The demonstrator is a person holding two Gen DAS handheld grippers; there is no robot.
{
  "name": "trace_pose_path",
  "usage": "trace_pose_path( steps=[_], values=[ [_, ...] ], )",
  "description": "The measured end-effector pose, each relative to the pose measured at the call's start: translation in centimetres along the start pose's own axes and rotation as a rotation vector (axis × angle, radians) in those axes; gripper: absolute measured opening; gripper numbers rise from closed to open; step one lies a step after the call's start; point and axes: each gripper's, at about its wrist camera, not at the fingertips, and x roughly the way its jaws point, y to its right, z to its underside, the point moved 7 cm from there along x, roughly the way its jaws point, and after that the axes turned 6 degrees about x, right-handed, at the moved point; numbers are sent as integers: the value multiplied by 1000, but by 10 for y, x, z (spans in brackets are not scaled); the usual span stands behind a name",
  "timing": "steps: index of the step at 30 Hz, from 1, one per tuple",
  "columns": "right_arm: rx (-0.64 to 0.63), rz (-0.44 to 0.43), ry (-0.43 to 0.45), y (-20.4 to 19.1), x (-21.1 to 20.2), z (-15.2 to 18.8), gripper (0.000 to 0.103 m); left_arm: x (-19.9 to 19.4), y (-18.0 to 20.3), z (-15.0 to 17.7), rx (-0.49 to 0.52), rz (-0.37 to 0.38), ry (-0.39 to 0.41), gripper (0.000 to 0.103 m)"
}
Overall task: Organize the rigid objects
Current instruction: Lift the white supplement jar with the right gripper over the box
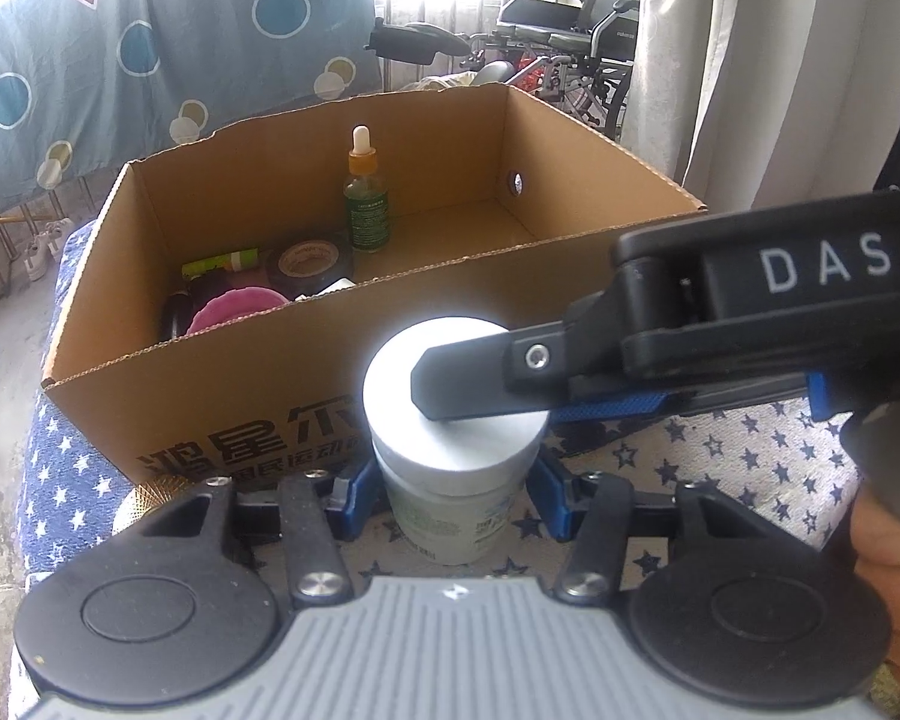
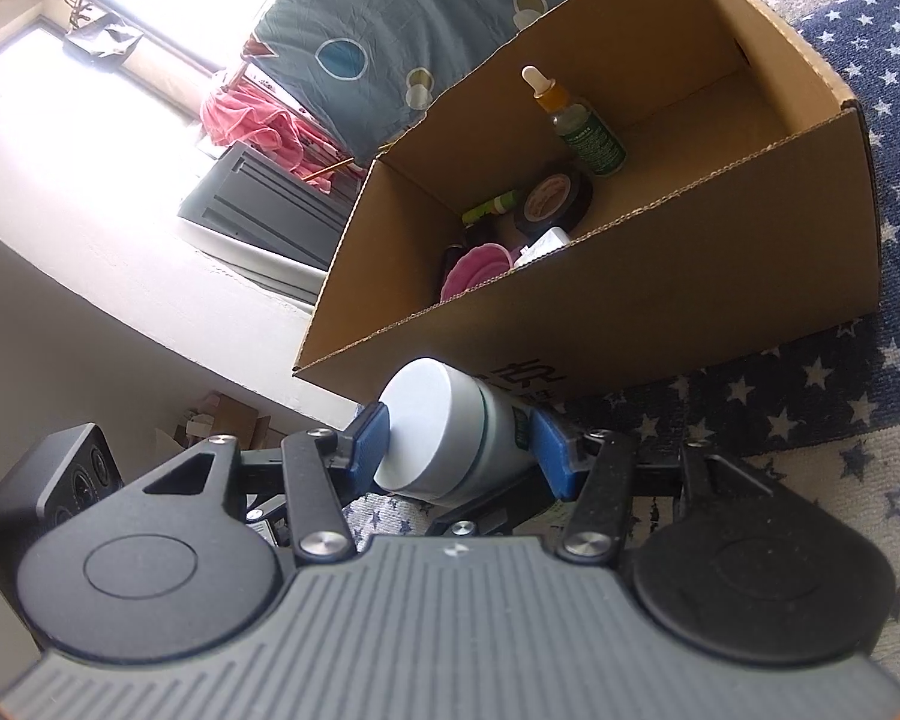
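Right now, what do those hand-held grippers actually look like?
Each hand-held gripper is black, with blue finger pads, round black discs, silver screws and a ribbed grey body. The right hand-held gripper bears white letters "DAS" on its side. No cables show.

Readable markings in the two wrist views

"DAS" is printed in white capitals on the black body of the right gripper (image 1: 450,384). Large black Chinese characters, partly hidden, are printed on the near wall of the cardboard box (image 1: 258,396). Print on the white jar (image 1: 450,438) and dropper bottle (image 1: 366,204) cannot be read.
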Motion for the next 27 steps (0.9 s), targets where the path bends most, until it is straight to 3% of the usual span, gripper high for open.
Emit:
trace_pose_path(
  steps=[27],
  values=[
    [21,-17,-1,11,2,4,54,5,10,5,29,-4,-29,54]
  ],
)
